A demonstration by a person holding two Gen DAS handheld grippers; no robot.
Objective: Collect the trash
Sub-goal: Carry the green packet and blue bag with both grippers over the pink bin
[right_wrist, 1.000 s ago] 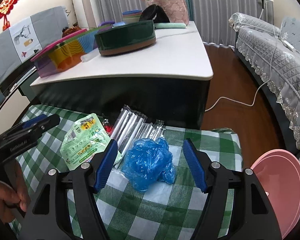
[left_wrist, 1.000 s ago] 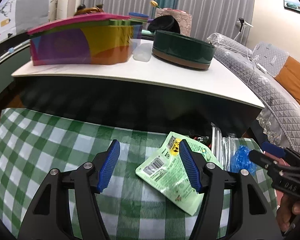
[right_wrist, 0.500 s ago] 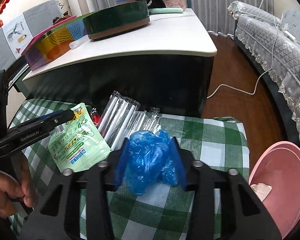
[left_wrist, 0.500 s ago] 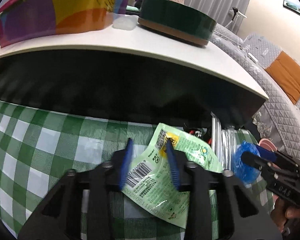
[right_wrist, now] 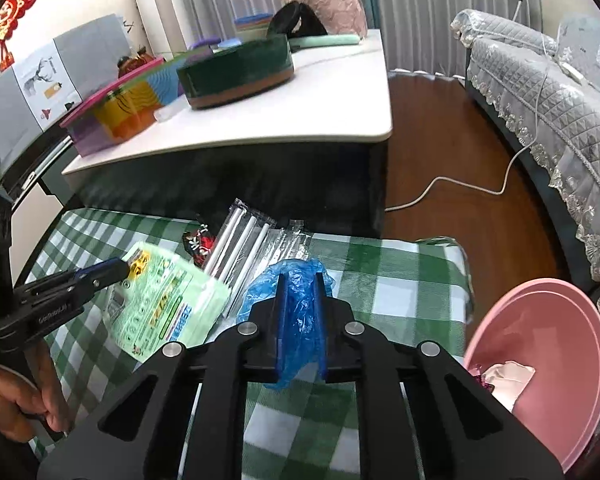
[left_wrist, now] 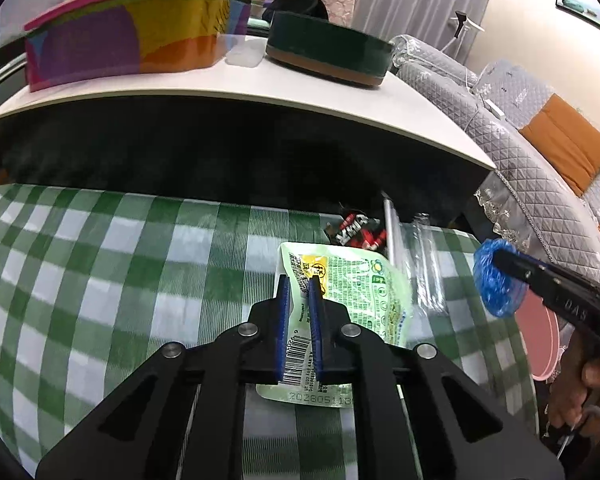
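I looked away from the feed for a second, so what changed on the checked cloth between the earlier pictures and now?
Both grippers came forward and closed. The left gripper, open before, has its jaws closing on the green packet. The right gripper is now shut on the blue plastic wad. The straw packs, the red wrapper and the pink basin stayed put.

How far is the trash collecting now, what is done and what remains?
Done: some trash already lies in the pink basin. In hand: the left gripper is closing on the green pouch; the right gripper is shut on the blue plastic wad. Left: the straw packs and the red-black wrapper on the checked cloth.
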